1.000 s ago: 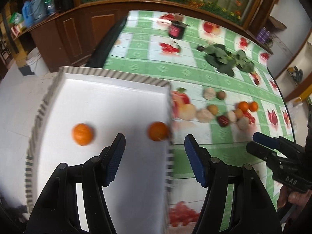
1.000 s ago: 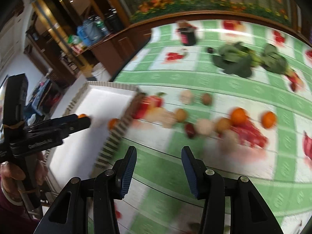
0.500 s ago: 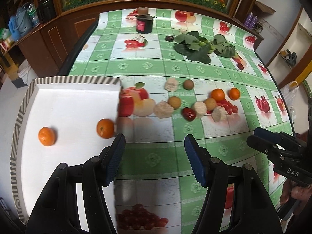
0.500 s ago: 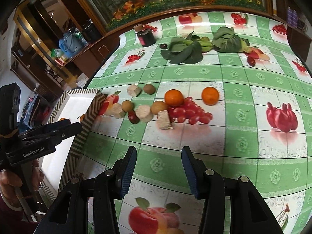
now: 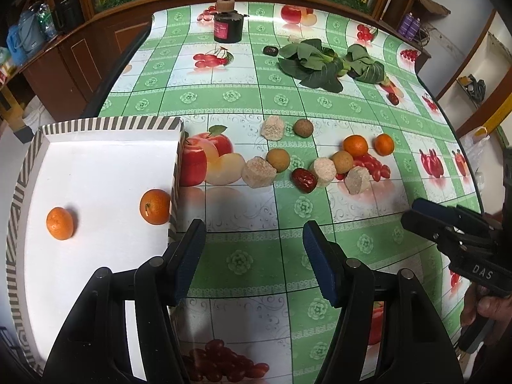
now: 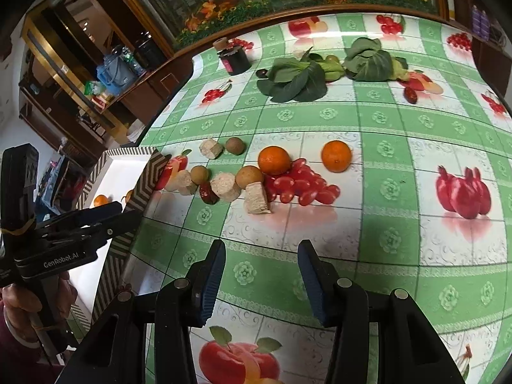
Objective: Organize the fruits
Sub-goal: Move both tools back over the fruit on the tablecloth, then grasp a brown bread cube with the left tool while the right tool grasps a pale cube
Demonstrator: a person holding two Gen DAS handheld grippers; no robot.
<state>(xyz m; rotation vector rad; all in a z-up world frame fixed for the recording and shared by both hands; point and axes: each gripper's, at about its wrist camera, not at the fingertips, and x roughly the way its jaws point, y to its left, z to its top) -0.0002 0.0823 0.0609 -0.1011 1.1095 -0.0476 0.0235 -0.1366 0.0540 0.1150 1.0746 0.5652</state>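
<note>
A white tray (image 5: pixel 96 160) with a striped rim sits at the table's left edge and holds two oranges (image 5: pixel 155 206) (image 5: pixel 60 223). Two more oranges (image 6: pixel 274 160) (image 6: pixel 336 156) lie on the green fruit-print tablecloth among brown round fruits (image 6: pixel 249 176), a red date (image 6: pixel 208 193) and beige blocks (image 6: pixel 256 197). My left gripper (image 5: pixel 252 249) is open and empty, above the cloth just right of the tray. My right gripper (image 6: pixel 260 275) is open and empty, in front of the fruit cluster. Each gripper shows in the other's view, the left (image 6: pixel 105 216) and the right (image 5: pixel 425 214).
Leafy greens (image 6: pixel 297 80) and a dark jar (image 6: pixel 233 59) stand at the far side, with another date (image 6: pixel 410 95) near them. The tablecloth bears printed apples, cherries and pomegranates. Wooden cabinets lie beyond the table's far edge.
My left gripper has swung right, from over the tray to over the cloth beside it. My right gripper has moved right and settled facing the fruit cluster. Both stayed open.
</note>
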